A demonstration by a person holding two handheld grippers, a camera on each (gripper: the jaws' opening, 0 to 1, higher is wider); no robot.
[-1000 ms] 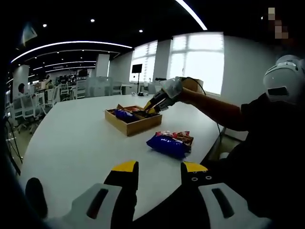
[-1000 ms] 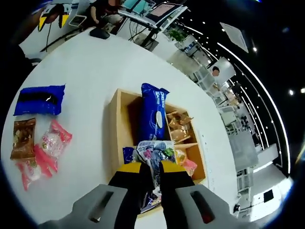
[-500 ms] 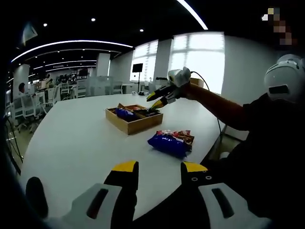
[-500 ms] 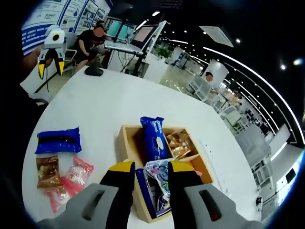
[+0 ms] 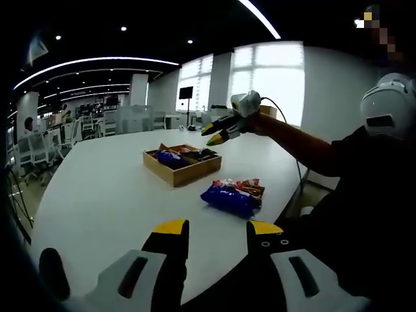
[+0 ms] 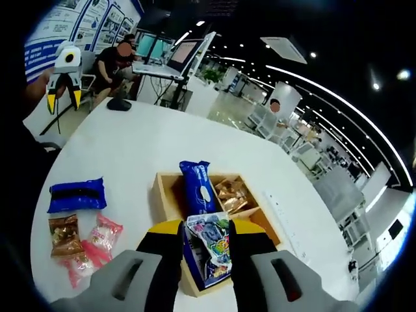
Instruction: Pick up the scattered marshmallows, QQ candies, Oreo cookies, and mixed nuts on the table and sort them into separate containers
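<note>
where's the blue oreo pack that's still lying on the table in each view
Left gripper view: the blue Oreo pack lies right of centre, nearer the camera than the wooden tray.
Right gripper view: the same pack sits at the left, left of the tray.
Shared landmark: the wooden tray, with small snack packets beside the pack.
</note>
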